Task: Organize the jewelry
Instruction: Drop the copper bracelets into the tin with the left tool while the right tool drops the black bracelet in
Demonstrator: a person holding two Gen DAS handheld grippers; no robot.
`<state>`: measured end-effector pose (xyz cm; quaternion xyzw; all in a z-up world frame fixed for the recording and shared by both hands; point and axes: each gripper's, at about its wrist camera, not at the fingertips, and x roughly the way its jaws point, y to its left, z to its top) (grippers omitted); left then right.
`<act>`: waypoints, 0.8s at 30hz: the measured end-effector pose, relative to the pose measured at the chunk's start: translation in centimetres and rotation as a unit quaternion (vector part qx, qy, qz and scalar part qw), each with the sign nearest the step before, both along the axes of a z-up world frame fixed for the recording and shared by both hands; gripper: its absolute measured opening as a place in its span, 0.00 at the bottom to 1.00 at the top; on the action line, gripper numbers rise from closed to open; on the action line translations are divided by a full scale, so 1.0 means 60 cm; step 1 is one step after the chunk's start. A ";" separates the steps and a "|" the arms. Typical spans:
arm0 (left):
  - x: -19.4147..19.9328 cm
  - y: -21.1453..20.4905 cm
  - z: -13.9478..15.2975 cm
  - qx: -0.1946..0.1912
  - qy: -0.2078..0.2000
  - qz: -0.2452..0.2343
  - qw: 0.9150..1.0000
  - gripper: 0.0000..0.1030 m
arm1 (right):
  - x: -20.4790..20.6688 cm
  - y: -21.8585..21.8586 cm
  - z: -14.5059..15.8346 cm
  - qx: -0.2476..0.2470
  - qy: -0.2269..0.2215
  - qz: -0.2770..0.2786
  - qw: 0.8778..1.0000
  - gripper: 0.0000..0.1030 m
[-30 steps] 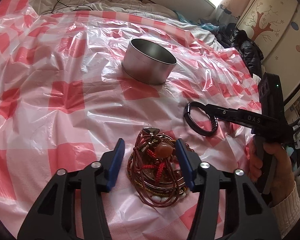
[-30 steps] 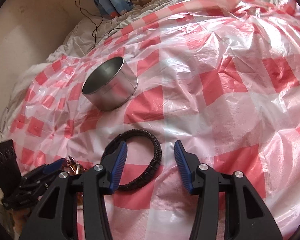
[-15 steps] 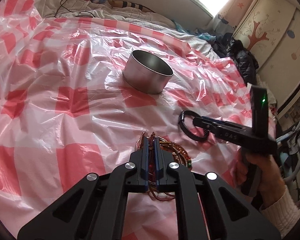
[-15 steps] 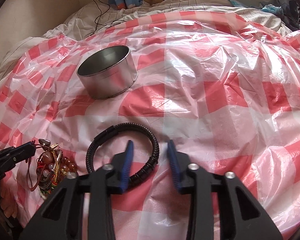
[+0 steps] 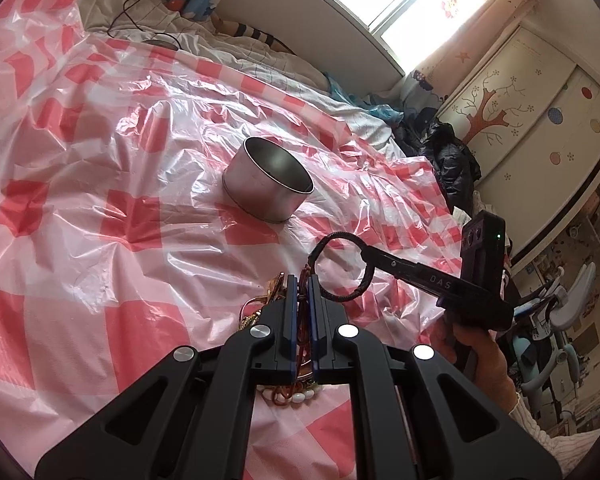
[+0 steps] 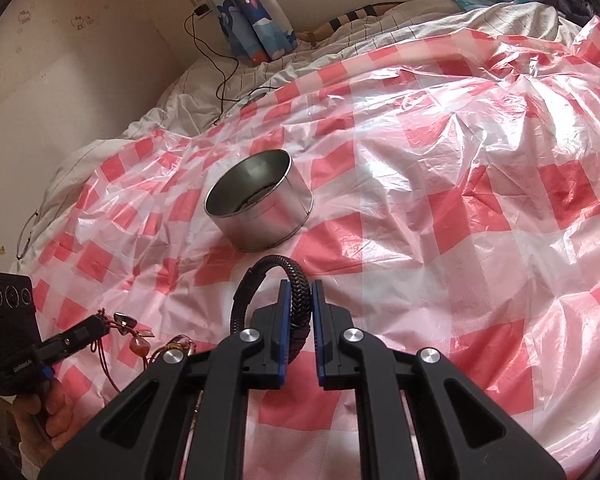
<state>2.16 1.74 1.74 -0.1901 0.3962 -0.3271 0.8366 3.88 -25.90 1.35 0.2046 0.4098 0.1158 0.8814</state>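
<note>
Both our grippers had clamped since the earlier frame: near the tin [image 6: 260,204], our left gripper [image 5: 304,280] grasped the beads [image 6: 140,344] at its left; our right gripper [image 6: 297,288], closing, pinched the bracelet [image 6: 296,280] before it.

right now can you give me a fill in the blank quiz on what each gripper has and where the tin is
1. The right gripper closes its jaws on a black braided ____.
2. The left gripper is shut on a tangle of red ____ jewelry.
3. The round metal tin stands open on the red and white ____ plastic sheet.

Missing words: bracelet; beaded; checked
</note>
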 end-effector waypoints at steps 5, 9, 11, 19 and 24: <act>-0.003 -0.026 0.019 0.041 -0.022 -0.014 0.999 0.04 | -0.002 -0.005 0.016 0.016 -0.020 -0.004 1.000 0.11; 0.000 -0.041 0.051 0.046 -0.037 -0.018 0.998 0.04 | -0.009 -0.011 0.035 0.028 -0.047 -0.006 0.998 0.11; 0.010 -0.050 0.072 0.052 -0.045 -0.018 0.997 0.04 | -0.012 -0.011 0.047 0.025 -0.064 -0.007 0.998 0.11; 0.107 -0.101 0.131 0.055 -0.072 -0.017 0.996 0.04 | -0.019 -0.031 0.061 0.022 -0.086 -0.034 0.995 0.11; 0.190 -0.144 0.115 0.066 -0.068 -0.002 0.996 0.04 | -0.017 -0.035 0.062 0.019 -0.087 -0.037 0.995 0.11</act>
